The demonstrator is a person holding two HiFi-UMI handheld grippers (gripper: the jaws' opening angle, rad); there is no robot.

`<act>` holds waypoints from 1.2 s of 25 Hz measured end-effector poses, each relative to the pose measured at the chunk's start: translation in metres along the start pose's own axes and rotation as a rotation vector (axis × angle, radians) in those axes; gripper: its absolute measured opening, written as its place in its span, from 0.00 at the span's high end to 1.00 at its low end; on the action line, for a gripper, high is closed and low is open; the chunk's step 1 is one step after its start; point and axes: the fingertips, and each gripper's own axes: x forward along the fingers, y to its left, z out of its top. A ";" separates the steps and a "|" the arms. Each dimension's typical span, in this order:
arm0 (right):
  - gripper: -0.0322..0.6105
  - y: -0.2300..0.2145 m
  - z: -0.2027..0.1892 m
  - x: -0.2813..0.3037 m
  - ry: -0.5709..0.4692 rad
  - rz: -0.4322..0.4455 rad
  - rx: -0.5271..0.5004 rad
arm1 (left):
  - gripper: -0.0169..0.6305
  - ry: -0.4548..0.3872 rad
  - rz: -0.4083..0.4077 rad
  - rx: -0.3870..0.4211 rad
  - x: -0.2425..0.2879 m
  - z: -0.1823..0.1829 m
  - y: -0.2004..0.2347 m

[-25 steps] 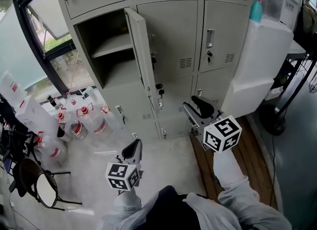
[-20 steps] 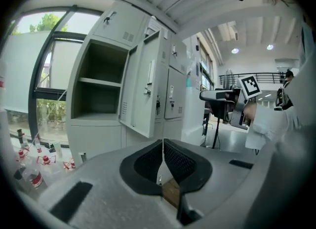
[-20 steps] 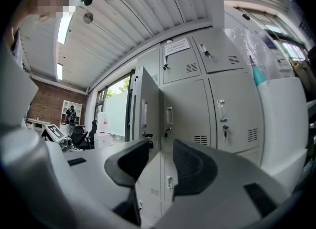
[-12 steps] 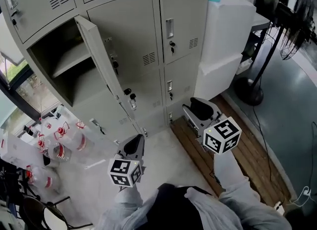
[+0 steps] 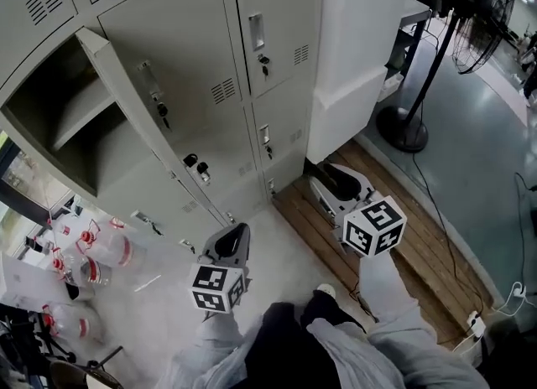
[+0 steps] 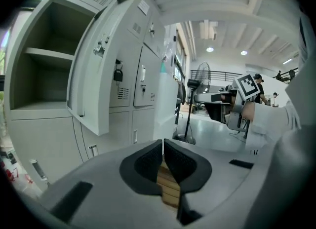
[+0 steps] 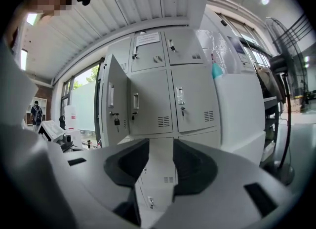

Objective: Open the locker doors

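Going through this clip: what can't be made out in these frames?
- Open locker: head view, left part cut off by the frame edge.
- Paper notice on a top locker: right gripper view, print too small to read.
- Bottles on the floor: head view, labels too small.
- Bottom lockers: right gripper view, mostly hidden behind the right gripper.

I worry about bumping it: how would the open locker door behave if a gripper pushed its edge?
The open locker door looks like thin sheet metal, so probably light and slightly springy. Hanging on side hinges, it would likely swing freely rather than resist.
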 end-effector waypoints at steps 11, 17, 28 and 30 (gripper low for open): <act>0.74 -0.056 -0.030 0.060 0.056 0.100 -0.020 | 0.95 0.035 0.088 -0.046 0.066 -0.007 0.009; 0.74 -0.089 -0.067 0.105 0.102 0.197 -0.022 | 0.95 0.034 0.186 -0.122 0.110 -0.017 0.014; 0.74 -0.121 -0.135 0.206 0.196 0.310 -0.008 | 0.95 0.029 0.365 -0.277 0.150 -0.027 0.049; 0.74 -0.124 -0.147 0.220 0.198 0.322 0.001 | 0.95 0.030 0.394 -0.290 0.158 -0.035 0.058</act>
